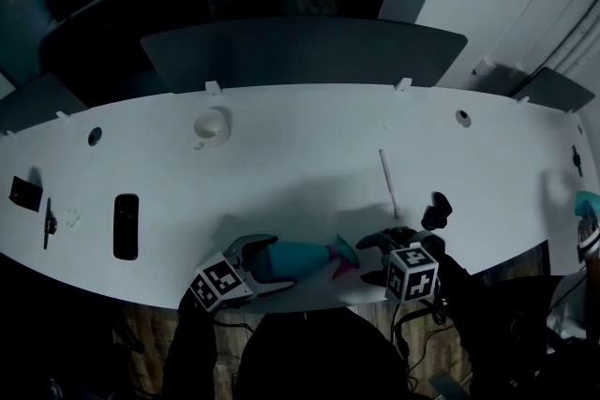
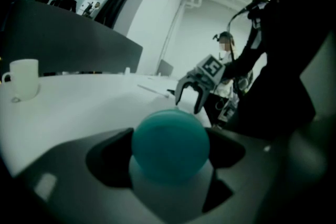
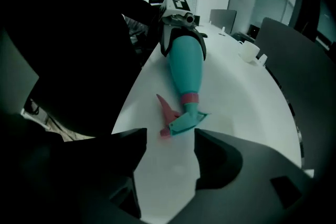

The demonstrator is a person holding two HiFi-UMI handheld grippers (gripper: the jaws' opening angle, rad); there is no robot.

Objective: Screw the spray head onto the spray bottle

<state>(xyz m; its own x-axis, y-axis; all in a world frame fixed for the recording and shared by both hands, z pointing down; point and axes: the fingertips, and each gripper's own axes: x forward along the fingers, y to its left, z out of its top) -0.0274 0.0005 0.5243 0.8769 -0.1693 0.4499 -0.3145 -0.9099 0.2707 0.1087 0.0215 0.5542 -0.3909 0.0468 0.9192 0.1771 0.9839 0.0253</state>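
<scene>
White tabletop (image 1: 300,155) in a dim office is spread beneath both grippers. Between the jaws of the left gripper (image 2: 170,152) the round bottom of the teal bottle (image 2: 170,145) is clamped, the bottle being laid on its side near the table's near edge. The jaws of the right gripper (image 3: 169,155) are held apart, with only bare table between them. Just ahead of their tips the spray head (image 3: 184,119) is seen seated on the bottle's neck, its pink collar (image 3: 190,98) against the bottle and its pink trigger (image 3: 167,110) sticking out sideways. The screwing step is judged to be near its end or paused between twists. Should the thread not be tight, a fresh grip on the collar and a further turn would be called for, with the bottle held steady. Head and collar are hidden in the left gripper view by the bottle's bottom; they are shown by the right gripper view and the head view. Farther off, a cup (image 1: 211,126) and a thin stick (image 1: 388,183) are seen on the table.
</scene>
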